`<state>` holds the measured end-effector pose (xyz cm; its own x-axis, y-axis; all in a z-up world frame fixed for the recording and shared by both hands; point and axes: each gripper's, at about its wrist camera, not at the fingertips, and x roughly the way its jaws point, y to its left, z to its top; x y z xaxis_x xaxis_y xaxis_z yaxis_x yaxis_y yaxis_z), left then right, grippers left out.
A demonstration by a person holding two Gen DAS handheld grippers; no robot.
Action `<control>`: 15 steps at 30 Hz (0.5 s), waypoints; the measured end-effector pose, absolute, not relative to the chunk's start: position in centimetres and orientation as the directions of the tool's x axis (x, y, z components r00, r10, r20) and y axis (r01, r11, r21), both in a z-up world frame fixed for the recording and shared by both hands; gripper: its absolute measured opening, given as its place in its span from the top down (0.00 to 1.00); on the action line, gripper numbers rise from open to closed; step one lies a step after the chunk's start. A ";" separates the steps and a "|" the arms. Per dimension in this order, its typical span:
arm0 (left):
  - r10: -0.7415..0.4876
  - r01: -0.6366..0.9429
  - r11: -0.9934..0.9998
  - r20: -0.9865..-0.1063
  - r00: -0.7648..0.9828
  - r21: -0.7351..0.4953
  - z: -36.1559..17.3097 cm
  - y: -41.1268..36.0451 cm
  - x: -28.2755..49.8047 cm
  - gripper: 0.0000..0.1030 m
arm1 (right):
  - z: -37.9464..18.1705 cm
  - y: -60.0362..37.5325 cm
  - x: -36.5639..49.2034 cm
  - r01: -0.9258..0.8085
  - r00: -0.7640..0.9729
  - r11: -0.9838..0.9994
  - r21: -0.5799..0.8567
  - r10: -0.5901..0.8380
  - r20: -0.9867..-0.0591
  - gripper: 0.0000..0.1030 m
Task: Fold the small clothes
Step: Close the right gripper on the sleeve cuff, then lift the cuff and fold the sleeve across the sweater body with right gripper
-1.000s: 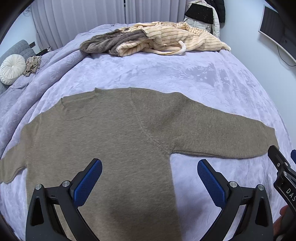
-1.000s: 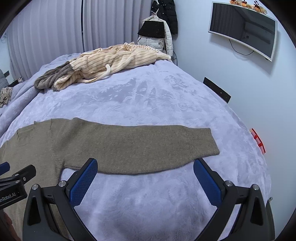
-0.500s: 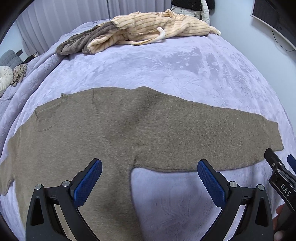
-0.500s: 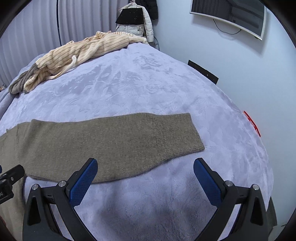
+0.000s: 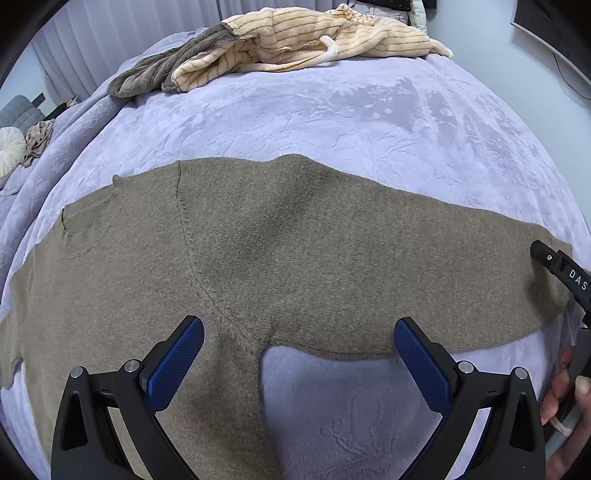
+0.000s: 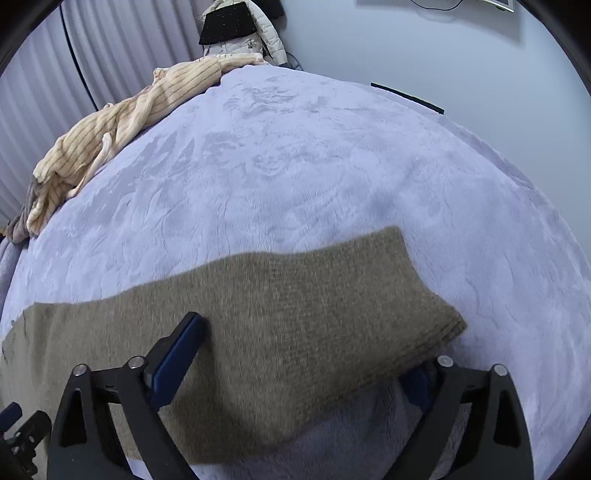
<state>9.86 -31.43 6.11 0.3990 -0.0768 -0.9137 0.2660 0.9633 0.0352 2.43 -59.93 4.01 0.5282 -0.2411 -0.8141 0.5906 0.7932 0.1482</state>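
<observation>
An olive-brown knit sweater lies flat on the lilac bedspread, neck to the left, one sleeve stretched out to the right. My left gripper is open, low over the armpit where sleeve meets body. My right gripper is open, its jaws straddling the sleeve near the ribbed cuff. The sleeve lies over the right finger and partly hides it. The right gripper's body also shows at the right edge of the left wrist view.
A cream striped garment and a grey-brown one are heaped at the far side of the bed. A round white cushion lies at far left. The bed's right edge meets a wall. A jacket hangs behind.
Both grippers have moved forward and down toward the sweater. The left went from over the body to the armpit. The right went from short of the sleeve to straddling it near the cuff.
</observation>
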 end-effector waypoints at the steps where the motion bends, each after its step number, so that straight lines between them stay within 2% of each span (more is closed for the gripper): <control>1: -0.075 0.261 0.965 -0.914 0.399 0.035 6.0 -31.2 10.1 0.00 | 4.1 -60.1 2.6 0.577 0.541 0.802 0.155 -0.233 -0.808 0.41; 2: -0.071 0.254 0.967 -0.913 0.402 0.037 5.9 -31.0 10.4 0.00 | 4.3 -60.2 2.6 0.558 0.558 0.811 0.177 -0.209 -0.803 0.54; 3: -0.067 0.248 0.968 -0.912 0.404 0.039 5.9 -30.8 10.7 0.00 | 4.5 -60.3 2.5 0.541 0.576 0.813 0.213 -0.174 -0.799 0.86; 4: -0.065 0.239 0.970 -0.911 0.406 0.038 5.9 -30.4 11.0 0.00 | 5.0 -60.3 2.1 0.538 0.590 0.811 0.231 -0.167 -0.790 0.94; 9: -0.022 0.147 0.988 -0.899 0.438 0.047 5.8 -27.5 13.3 0.00 | 8.5 -59.4 -0.5 0.549 0.651 0.807 0.215 -0.252 -0.716 0.95; 12: 0.043 0.153 0.983 -0.939 0.341 0.101 3.0 -27.3 15.1 0.00 | 8.6 -59.3 -0.4 0.566 0.626 0.804 0.182 -0.276 -0.729 0.95; 15: -0.008 0.168 0.985 -0.959 0.282 0.041 2.0 -26.6 15.6 0.00 | 8.7 -58.6 0.2 0.566 0.598 0.813 0.139 -0.288 -0.748 0.95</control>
